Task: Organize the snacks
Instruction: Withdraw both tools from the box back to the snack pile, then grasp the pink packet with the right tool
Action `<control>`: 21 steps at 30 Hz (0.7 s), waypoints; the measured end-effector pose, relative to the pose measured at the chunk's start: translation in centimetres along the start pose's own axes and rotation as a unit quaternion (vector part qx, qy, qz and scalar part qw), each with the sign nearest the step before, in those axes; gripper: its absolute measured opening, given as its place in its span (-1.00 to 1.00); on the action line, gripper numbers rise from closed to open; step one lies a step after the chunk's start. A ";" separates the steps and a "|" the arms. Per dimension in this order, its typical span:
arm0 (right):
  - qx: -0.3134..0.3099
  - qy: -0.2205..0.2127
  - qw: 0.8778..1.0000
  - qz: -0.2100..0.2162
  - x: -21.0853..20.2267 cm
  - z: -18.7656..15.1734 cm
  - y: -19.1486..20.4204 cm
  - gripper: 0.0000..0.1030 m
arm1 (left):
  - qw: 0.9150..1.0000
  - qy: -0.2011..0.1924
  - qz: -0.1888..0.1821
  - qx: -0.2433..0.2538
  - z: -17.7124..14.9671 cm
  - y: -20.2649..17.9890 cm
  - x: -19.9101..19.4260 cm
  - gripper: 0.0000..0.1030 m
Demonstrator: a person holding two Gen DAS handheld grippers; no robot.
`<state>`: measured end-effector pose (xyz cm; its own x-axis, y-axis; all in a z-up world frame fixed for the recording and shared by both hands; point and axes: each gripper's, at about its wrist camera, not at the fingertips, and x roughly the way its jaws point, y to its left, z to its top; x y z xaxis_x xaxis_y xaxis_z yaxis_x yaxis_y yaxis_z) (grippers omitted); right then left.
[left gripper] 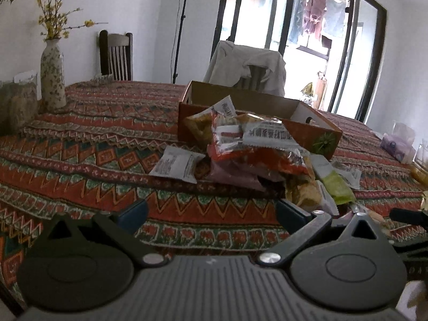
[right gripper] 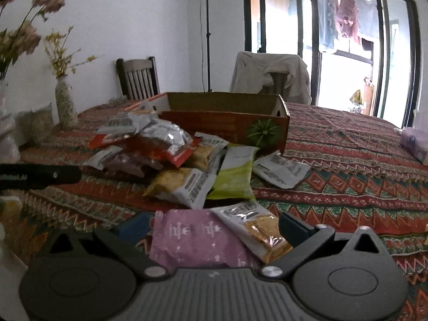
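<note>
A heap of snack packets lies on the patterned tablecloth in front of an open orange cardboard box. My left gripper is open and low over the cloth, short of the heap, with nothing between its fingers. A white packet lies apart at the heap's left. In the right wrist view the box stands behind the heap. My right gripper is open, with a pink packet and a yellow cracker packet lying between its fingers. A green packet lies just beyond.
A flowered vase and a jar stand at the table's far left. Two chairs line the far side, one draped with a pale garment. A purple tissue pack sits at the right edge. The left gripper's black body juts in from the left.
</note>
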<state>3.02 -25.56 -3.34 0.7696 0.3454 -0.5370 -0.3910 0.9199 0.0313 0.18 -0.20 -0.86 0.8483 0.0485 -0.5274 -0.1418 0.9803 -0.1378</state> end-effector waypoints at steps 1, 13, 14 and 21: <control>-0.002 0.003 1.000 0.000 -0.1 0.0 0.1 0.95 | 1.000 0.002 0.000 -0.002 -0.1 0.1 0.1 1.00; 0.016 0.037 0.999 0.025 1.0 -0.5 0.2 0.41 | 1.000 0.010 -0.006 -0.008 -0.9 0.8 0.1 1.00; 0.015 0.036 0.999 0.023 1.2 -0.3 0.2 0.41 | 1.000 0.010 -0.005 -0.010 -0.9 0.9 0.1 1.00; 0.006 0.042 0.999 0.024 3.1 0.2 0.4 0.56 | 1.000 0.017 0.002 -0.023 -0.8 1.8 0.3 1.00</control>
<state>5.37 -24.04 -4.84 0.7050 0.3725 -0.6035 -0.4193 0.9052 0.0690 -0.25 1.44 -1.93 0.8299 0.0443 -0.5561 -0.1684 0.9702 -0.1741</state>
